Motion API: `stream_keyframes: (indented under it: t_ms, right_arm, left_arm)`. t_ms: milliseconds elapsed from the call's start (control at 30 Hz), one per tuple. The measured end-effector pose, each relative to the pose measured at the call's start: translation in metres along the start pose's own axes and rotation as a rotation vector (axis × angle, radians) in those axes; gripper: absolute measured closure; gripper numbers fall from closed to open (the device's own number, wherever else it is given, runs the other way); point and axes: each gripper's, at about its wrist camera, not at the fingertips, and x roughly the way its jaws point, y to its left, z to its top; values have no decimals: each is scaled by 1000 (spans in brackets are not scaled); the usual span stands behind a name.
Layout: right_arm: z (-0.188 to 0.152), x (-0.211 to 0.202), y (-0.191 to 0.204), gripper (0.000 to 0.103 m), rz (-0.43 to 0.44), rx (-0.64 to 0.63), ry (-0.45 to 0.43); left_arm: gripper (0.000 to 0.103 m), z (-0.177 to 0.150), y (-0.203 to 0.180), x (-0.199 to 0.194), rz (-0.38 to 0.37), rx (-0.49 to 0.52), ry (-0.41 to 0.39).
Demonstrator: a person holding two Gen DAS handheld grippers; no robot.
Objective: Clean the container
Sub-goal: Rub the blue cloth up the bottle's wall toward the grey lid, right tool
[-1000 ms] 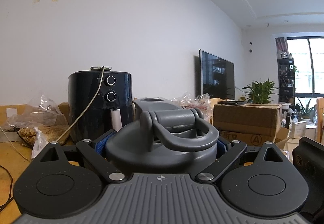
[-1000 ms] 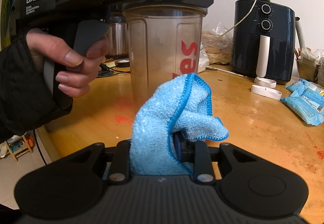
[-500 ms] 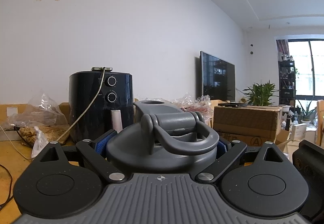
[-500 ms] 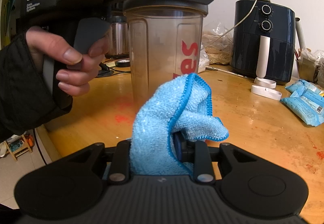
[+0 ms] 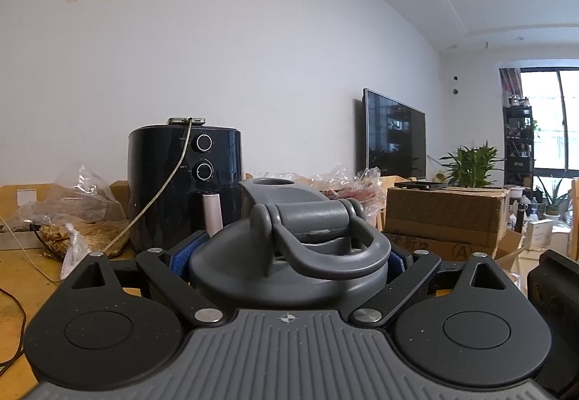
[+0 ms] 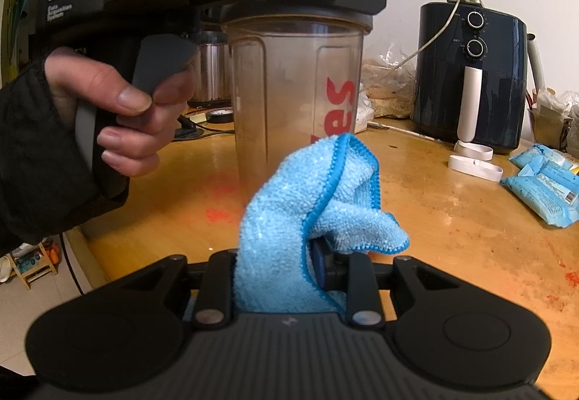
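Our right gripper [image 6: 289, 269] is closed on a folded blue microfibre cloth [image 6: 311, 215], which stands up just in front of the container, a clear shaker cup [image 6: 295, 100] with red letters. Our left gripper [image 5: 289, 255] clamps the cup at its grey lid [image 5: 289, 255] and holds it upright near the table's edge; we cannot tell whether its bottom touches the wood. We judge that the wiping is about to begin: next the cloth must be pressed on the cup wall and rubbed, while the left grip resists. On the worn wooden table [image 6: 452, 230] we see red stains, a black air fryer [image 6: 470, 74] and blue packets [image 6: 542, 183]. Behind are a white wall, a television [image 5: 394, 136] and a plant [image 5: 470, 161].
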Motion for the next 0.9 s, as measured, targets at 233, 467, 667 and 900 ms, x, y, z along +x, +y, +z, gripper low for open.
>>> stream_keyframes:
  t_ms: [233,467,667,900]
  right_arm:
    - [2,-6,0,82,3,2,-36]
    - [9,-15,1,85,0,8,-95]
    - [16,-23,4,87,-13,7,-129]
    - [24,-36,8,91,-25,-6,-193]
  left_arm:
    - [8,0,0,0,0,2,2]
    - [8,0,0,-1,0,5,2]
    - [8,0,1,0,0,5,2]
    - [8,1,1,1,0,6,4]
